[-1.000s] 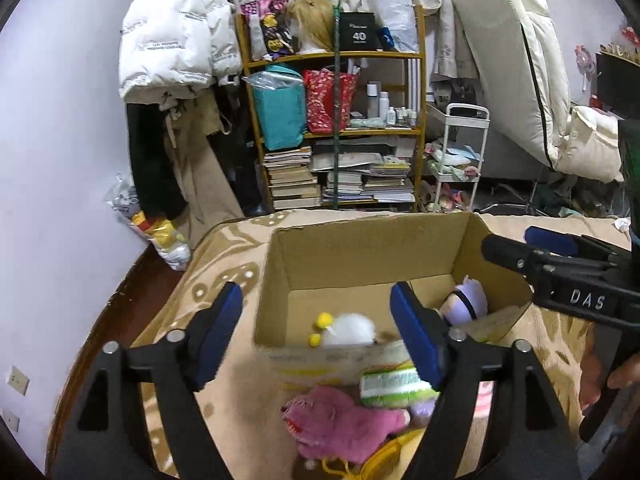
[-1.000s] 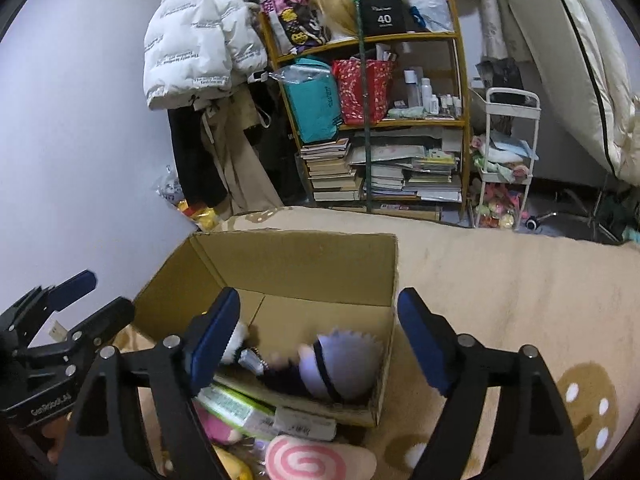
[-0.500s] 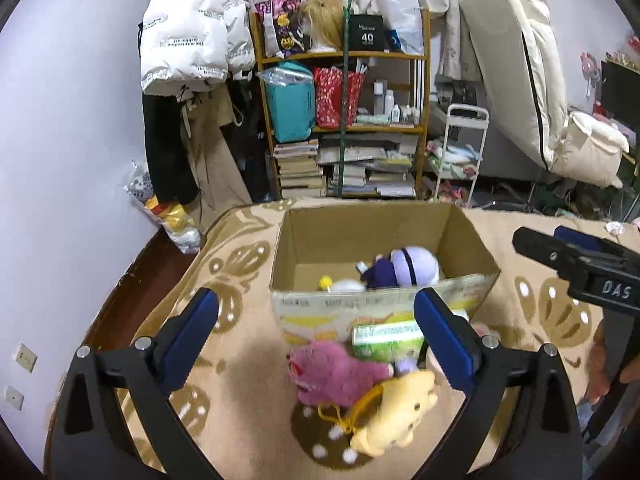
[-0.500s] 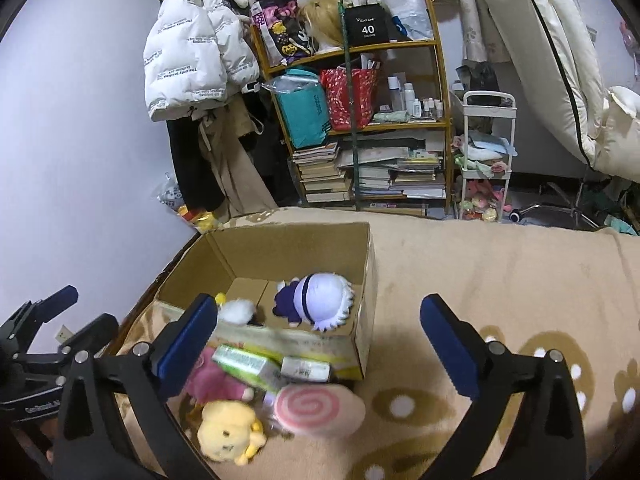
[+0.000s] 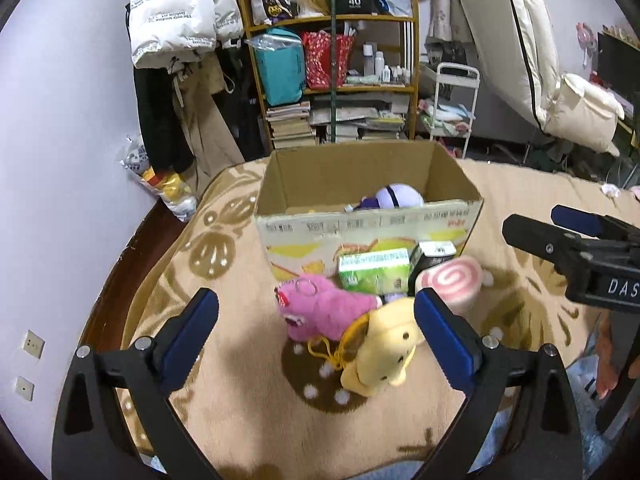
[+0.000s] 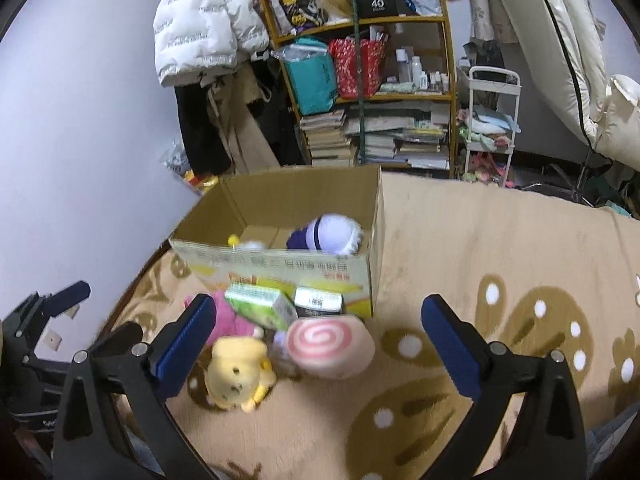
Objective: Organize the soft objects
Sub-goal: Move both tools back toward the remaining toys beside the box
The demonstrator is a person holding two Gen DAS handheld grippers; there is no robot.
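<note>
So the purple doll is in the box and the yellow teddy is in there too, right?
Not quite. The purple doll is in the cardboard box, but the yellow teddy lies outside it, on the rug in front, beside the pink swirl plush. The right wrist view shows this.

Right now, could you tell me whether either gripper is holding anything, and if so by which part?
Nothing is held. The left gripper and the right gripper both stand open and empty above the rug, with no toy touching their pads.
</note>
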